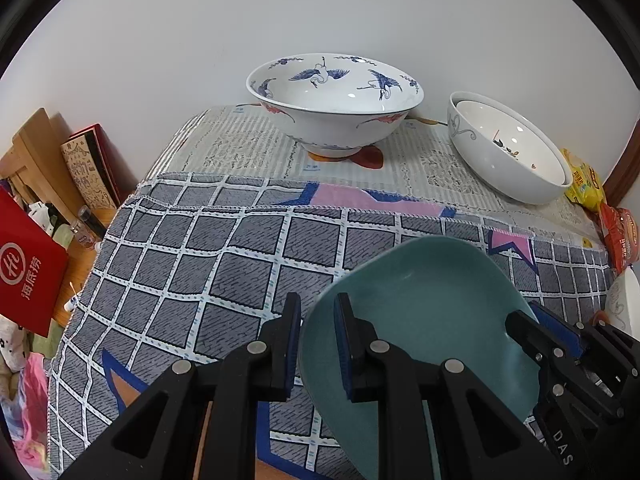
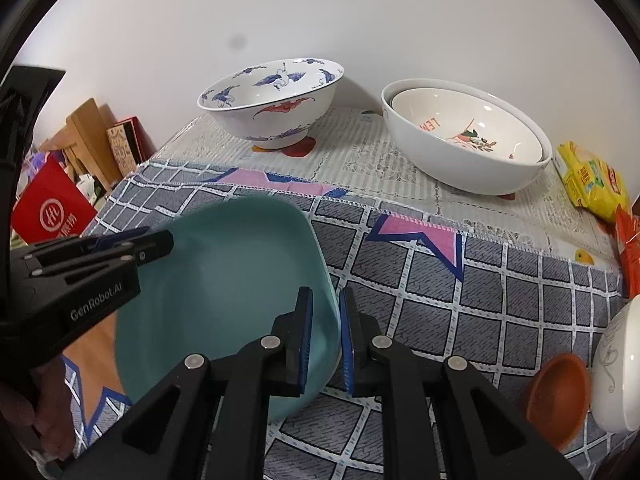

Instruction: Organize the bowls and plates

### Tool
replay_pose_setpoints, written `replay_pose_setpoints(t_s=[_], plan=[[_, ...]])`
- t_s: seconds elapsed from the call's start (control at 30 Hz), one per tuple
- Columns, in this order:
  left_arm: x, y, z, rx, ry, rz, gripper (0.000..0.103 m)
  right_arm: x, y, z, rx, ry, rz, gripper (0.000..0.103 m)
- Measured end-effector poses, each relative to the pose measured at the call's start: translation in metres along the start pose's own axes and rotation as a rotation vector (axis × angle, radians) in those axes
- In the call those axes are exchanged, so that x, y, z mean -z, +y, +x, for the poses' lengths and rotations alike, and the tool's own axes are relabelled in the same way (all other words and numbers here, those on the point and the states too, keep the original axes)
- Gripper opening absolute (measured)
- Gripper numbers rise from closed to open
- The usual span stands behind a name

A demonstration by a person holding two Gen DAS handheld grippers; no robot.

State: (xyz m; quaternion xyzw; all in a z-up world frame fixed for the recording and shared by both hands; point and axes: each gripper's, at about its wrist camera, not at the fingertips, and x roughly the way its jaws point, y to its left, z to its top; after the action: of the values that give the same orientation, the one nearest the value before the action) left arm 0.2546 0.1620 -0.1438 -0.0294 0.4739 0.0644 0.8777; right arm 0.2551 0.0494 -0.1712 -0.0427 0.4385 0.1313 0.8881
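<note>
Two claws share one dish. Furthest left, the left claw (image 1: 318,340) is clenched on the left rim of the teal plate (image 1: 432,312), one pad inside the rim and one outside. The plate sits tilted over the near part of the checked cloth on the tabletop (image 1: 200,260); whether its underside touches the cloth is hidden. On the plate's right rim the right claw (image 2: 325,340) straddles the edge with only a narrow gap between its fingers, and I cannot tell whether the pads press.

Further back stands the crane-painted bowl (image 1: 334,104), and to its right two white bowls (image 2: 464,140) are nested. At the far right lie a small brown dish (image 2: 560,396) and another white bowl (image 2: 620,368).

My reading is that the teal plate is being placed or shifted, mid-task. Next it needs a flat, clear patch of cloth, a level set-down, and both claws freed sideways off the rim.
</note>
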Motion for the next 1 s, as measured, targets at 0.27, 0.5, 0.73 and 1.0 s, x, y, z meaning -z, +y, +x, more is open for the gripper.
replay_pose_setpoints(t_s=[0.27, 0.5, 0.73, 1.0], plan=[[0.002, 0.002, -0.006, -0.016, 0.015, 0.004, 0.018, 0.002, 0.004, -0.002, 0.026, 0.002, -0.035, 0.023], [0.007, -0.003, -0.02, -0.021, 0.01, 0.001, 0.026, 0.014, 0.001, -0.02, 0.011, -0.02, -0.046, 0.039], [0.016, -0.014, -0.04, -0.034, 0.007, 0.024, 0.027, 0.026, -0.003, -0.024, -0.014, 0.005, -0.046, 0.039], [0.024, -0.033, -0.068, -0.013, -0.008, 0.043, 0.027, 0.032, -0.012, -0.063, -0.003, -0.035, -0.043, 0.039]])
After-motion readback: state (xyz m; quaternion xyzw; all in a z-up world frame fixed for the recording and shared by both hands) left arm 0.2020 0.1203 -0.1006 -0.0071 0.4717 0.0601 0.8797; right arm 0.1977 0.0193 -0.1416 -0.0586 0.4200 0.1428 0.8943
